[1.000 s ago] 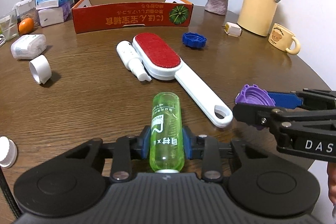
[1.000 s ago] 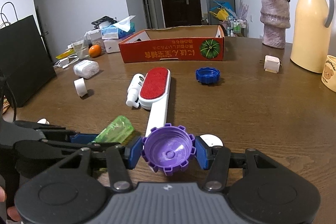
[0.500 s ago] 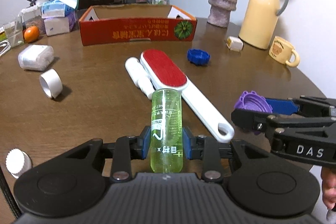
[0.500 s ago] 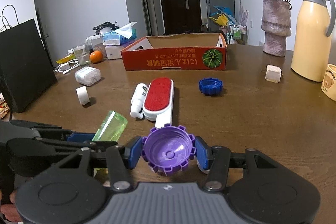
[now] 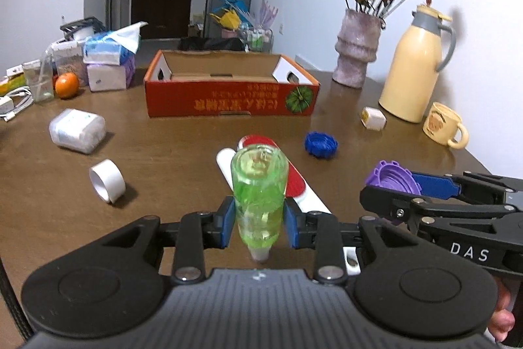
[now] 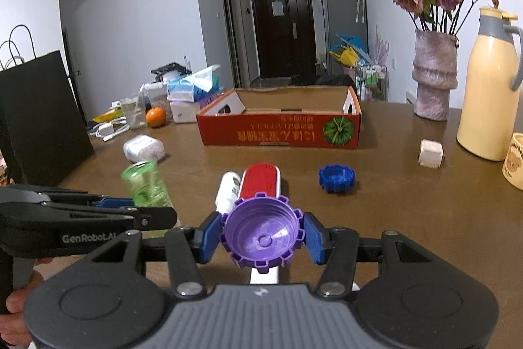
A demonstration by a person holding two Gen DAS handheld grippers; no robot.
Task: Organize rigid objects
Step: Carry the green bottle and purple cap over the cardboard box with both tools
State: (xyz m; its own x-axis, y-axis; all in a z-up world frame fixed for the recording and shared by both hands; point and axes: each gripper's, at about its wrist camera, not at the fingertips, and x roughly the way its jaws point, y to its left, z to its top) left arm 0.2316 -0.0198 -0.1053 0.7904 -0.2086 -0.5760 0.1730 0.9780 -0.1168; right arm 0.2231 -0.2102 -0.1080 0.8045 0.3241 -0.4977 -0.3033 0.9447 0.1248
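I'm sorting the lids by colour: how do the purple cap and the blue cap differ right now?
The purple cap is clamped in the right gripper above the table; the blue cap lies loose on the table. The purple cap's hollow inside faces the right wrist camera; the blue cap's opening faces up. Both have notched rims.

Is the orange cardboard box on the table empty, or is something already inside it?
Empty, as far as visible: the orange cardboard box shows only bare cardboard inside; its near wall hides some floor.

Vase point(image 5: 357, 51) (dried roses), thermos point(image 5: 415, 71), mug point(image 5: 443, 125), orange point(image 5: 66, 85)
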